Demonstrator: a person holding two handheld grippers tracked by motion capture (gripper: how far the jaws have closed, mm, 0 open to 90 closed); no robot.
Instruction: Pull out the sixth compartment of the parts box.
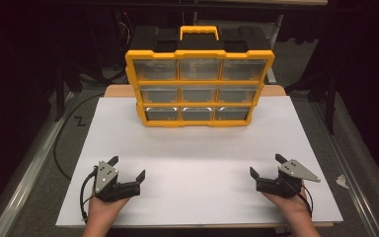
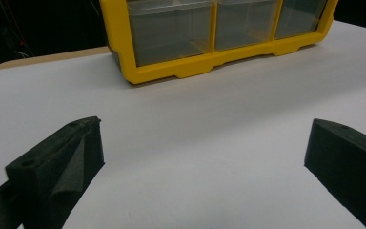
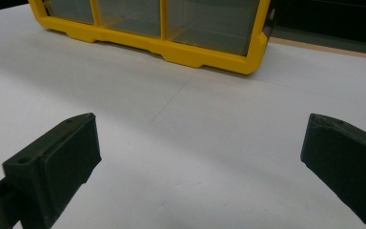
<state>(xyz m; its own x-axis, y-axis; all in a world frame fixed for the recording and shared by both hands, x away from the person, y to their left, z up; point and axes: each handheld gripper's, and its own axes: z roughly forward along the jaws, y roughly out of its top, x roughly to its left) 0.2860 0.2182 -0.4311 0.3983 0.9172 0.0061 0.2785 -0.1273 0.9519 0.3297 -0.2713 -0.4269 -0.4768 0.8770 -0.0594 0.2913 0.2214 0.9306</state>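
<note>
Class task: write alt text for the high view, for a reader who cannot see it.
A yellow and black organiser case with nine clear drawers stands upright at the far side of a white table. Near the front edge, a person's hands hold the left gripper and the right gripper, both open, empty and far short of the case.

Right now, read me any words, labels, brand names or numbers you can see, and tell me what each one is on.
None can be read. The yellow organizer case shows no legible label on its frame, clear drawers or handle. A dark Z-shaped mark lies left of the white board; whether it is a letter cannot be told.
</note>
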